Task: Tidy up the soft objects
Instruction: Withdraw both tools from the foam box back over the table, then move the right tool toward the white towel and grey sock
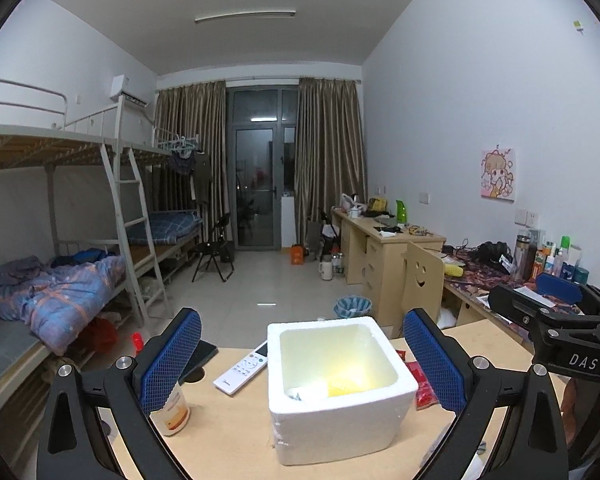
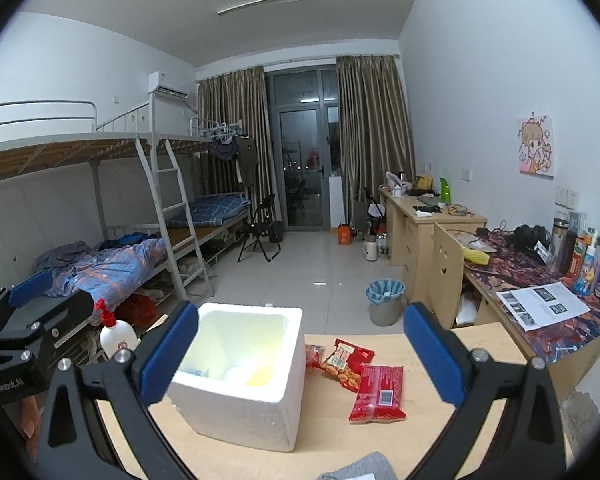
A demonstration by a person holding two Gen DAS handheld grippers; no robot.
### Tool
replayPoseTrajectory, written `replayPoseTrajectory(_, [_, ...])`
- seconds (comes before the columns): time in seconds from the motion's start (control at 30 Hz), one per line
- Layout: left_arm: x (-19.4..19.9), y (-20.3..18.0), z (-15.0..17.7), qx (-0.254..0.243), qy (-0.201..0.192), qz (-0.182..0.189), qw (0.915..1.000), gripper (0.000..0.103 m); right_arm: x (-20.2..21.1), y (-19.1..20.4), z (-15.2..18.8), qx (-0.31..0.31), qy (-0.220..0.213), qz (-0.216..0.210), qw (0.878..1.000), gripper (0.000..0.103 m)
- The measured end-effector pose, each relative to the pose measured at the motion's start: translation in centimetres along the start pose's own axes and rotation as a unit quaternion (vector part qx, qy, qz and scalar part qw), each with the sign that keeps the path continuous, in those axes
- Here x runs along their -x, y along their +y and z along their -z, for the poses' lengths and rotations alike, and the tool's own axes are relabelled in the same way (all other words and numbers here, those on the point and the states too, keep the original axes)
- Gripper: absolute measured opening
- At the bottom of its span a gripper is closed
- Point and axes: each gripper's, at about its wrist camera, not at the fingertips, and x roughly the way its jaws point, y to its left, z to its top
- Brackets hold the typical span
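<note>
Two grippers hover with fingers spread and empty: the left gripper (image 1: 302,356) frames the white square foam box (image 1: 340,412) at lower centre, the right gripper (image 2: 302,354) sits above it. Three red crinkly snack packets (image 2: 376,394) lie at lower right, just beside the box. The light box could slide or tip if a finger nudges its wall. Only the right view shows the packets whole and grey cloth (image 2: 360,468) at bottom; only the left shows the white remote control (image 1: 242,370).
</note>
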Motion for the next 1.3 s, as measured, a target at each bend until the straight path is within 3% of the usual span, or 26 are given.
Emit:
replayPoseTrajectory(0.37, [3.3, -0.8, 2.8, 0.006, 0.006, 0.010, 0.9999, 0.102, 2.9, -0.4, 3.2, 0.004, -0.003, -0.018, 1.000, 0.103])
replayPoseTrajectory(0.57, [4.5, -0.7, 5.0, 0.021, 0.010, 0.023, 0.9995, 0.102, 4.2, -0.8, 5.0, 0.009, -0.008, -0.007, 1.000, 0.103])
replayPoseTrajectory(0.83, [4.3, -1.2, 8.2, 0.034, 0.023, 0.036, 0.9985, 0.102, 5.3, -2.0, 7.8, 0.006, -0.003, -0.001, 1.000, 0.103])
replayPoseTrajectory(1.3, [5.2, -2.7, 14.5, 0.035, 0.017, 0.062, 0.9974, 0.102, 5.6, -3.4, 13.9, -0.002, 0.040, 0.016, 0.999, 0.103])
